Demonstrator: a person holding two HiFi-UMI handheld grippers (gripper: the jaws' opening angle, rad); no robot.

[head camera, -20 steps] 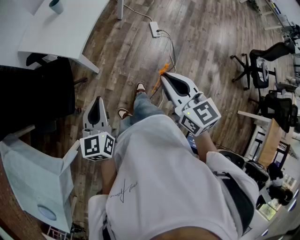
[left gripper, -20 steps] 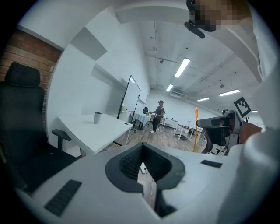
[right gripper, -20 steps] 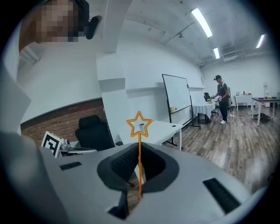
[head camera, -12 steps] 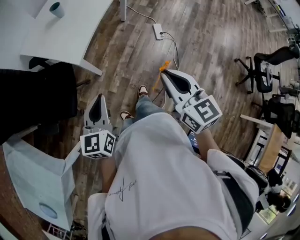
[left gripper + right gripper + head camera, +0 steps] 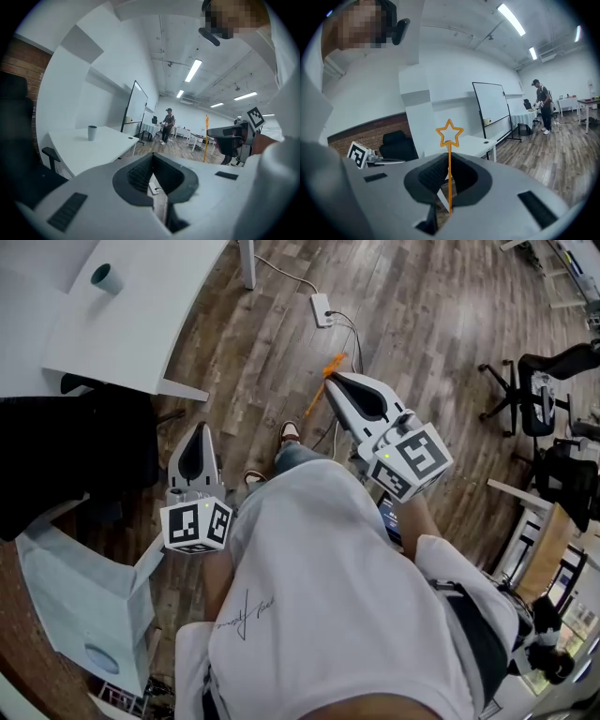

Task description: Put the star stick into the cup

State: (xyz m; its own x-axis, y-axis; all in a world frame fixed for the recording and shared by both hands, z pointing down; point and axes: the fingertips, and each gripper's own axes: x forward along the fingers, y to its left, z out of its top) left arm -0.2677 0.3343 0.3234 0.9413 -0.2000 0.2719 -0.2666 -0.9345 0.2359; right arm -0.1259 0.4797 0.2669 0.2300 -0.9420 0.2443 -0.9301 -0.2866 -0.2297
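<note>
A grey-green cup stands on the white table at the far left of the head view, and shows small in the left gripper view as the cup. My right gripper is held over the wood floor, shut on the orange star stick. The star stick rises upright between the jaws. My left gripper hangs lower left with its jaws shut and nothing in them. Its tips point towards the table. Both grippers are far from the cup.
A black office chair stands by the table's near edge. A power strip with cables lies on the floor ahead. More office chairs stand at the right. A pale blue bag sits at the lower left. A person stands far off.
The head view has shifted, so the table and cup sit a little lower and further right. The right gripper with the star stick has drifted slightly right. Both grippers stay shut.
</note>
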